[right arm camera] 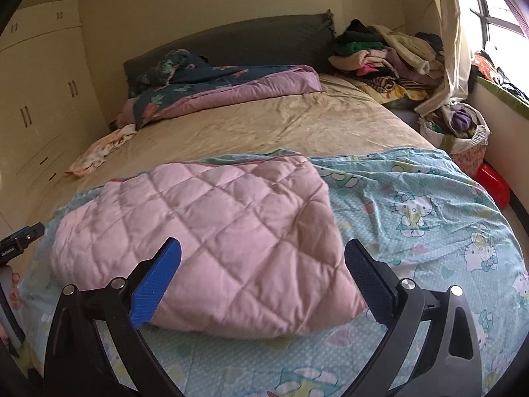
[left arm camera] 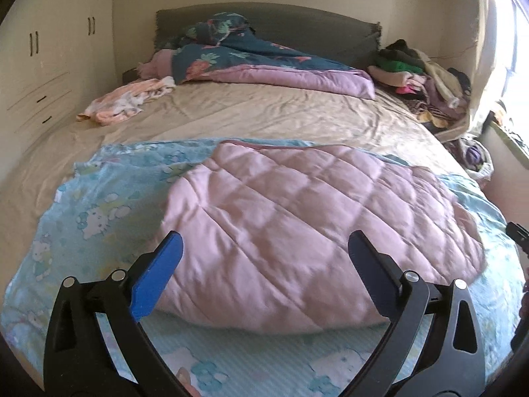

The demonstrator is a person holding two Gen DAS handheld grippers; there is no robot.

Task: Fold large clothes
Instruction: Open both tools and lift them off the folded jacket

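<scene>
1. Pink quilted blanket [left arm camera: 297,231] is sitting in a puffy folded heap at the near end of the bed, on top of a light blue cartoon-cat sheet [left arm camera: 99,205] that's spread flat under it and sticks out on both sides.
2. Left gripper [left arm camera: 264,274] hangs just above the near edge of the pink heap, blue fingers [left arm camera: 158,274] spread wide apart, nothing between them. Doesn't look like they're touching the fabric, though the angle makes that hard to call.
3. Right gripper [right arm camera: 264,278] is in pretty much the same pose over the same near edge, fingers [right arm camera: 155,281] wide apart and holding nothing.
4. In the right wrist view the pink blanket [right arm camera: 205,235] sits left of centre, with a big stretch of the blue sheet [right arm camera: 429,218] bare off to the right.
5. The other gripper peeks in at the edge of each view, well off to the side of the heap.
6. Further up the bed there's a bare tan bedsheet [left arm camera: 264,112], then a dark floral duvet with purple lining [left arm camera: 264,63] bunched up against the grey headboard [left arm camera: 297,23].
7. Small pinkish crumpled garment [left arm camera: 125,99] lies near the far left edge of the mattress.
8. Messy pile of clothes [right arm camera: 380,56] at the far right corner, next to the window curtain [right arm camera: 453,49].
9. Cream wardrobe [left arm camera: 43,66] runs along the left wall.
</scene>
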